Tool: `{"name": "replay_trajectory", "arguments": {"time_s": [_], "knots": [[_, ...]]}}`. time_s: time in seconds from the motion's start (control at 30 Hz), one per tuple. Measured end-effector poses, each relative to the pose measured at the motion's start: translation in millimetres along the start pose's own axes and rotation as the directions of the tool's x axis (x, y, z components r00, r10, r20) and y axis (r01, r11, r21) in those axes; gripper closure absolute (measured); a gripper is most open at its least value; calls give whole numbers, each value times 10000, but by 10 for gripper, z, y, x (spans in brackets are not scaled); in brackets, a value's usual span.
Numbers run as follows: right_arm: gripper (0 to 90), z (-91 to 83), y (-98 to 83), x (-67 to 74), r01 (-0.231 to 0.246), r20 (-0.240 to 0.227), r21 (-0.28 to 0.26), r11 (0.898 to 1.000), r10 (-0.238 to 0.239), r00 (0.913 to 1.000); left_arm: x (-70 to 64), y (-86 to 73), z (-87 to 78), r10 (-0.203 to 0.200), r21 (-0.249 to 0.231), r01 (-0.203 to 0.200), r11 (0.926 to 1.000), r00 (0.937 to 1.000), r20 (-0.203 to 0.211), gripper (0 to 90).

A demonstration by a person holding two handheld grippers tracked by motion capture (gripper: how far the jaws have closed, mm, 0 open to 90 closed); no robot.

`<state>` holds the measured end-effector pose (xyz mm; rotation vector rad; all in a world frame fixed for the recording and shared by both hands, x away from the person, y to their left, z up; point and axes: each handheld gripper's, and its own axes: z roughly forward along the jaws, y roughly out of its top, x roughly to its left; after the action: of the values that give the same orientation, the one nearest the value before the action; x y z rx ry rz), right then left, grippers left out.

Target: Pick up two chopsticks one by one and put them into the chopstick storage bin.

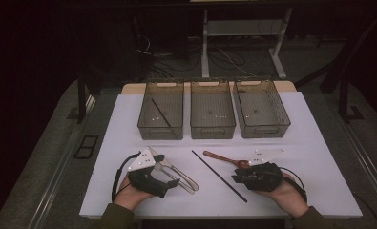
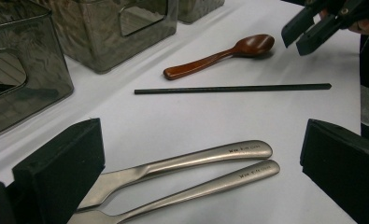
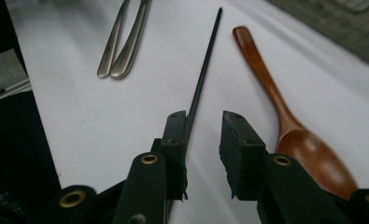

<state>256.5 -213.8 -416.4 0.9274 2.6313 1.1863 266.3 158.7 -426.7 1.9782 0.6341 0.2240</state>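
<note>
Left gripper (image 1: 176,177) wide open; right gripper (image 1: 237,179) seemingly narrower.

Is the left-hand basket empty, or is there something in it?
Not empty. The left basket holds one thin black stick, lying slantwise on its floor; the matching stick lies out on the table.

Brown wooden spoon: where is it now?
High view: brown wooden spoon lies on the white table, right of the black chopstick, bowl beside the right hand-held gripper.
</note>
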Motion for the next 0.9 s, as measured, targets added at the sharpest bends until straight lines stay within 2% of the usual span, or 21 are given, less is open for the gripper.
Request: {"name": "replay_trajectory", "arguments": {"time_s": [0.13, 0.37, 0.7, 0.9], "knots": [[725, 66, -64, 32, -148, -76, 195, 9997, 150, 9999, 0, 1, 2, -2, 23, 2, 10000, 10000, -10, 0], [749, 200, -105, 63, -75, -238, 710, 9974, 92, 9997, 0, 1, 3, 28, 54, -28, 10000, 10000, -8, 0], [775, 263, -135, 91, 17, -250, 1042, 9946, 9, 9997, -4, 1, 8, 32, 70, -32, 10000, 10000, 1, 0], [788, 292, -141, 109, 84, -84, 967, 9953, -76, 9999, -6, 2, 13, 36, 85, -36, 10000, 10000, 17, 0]]}}
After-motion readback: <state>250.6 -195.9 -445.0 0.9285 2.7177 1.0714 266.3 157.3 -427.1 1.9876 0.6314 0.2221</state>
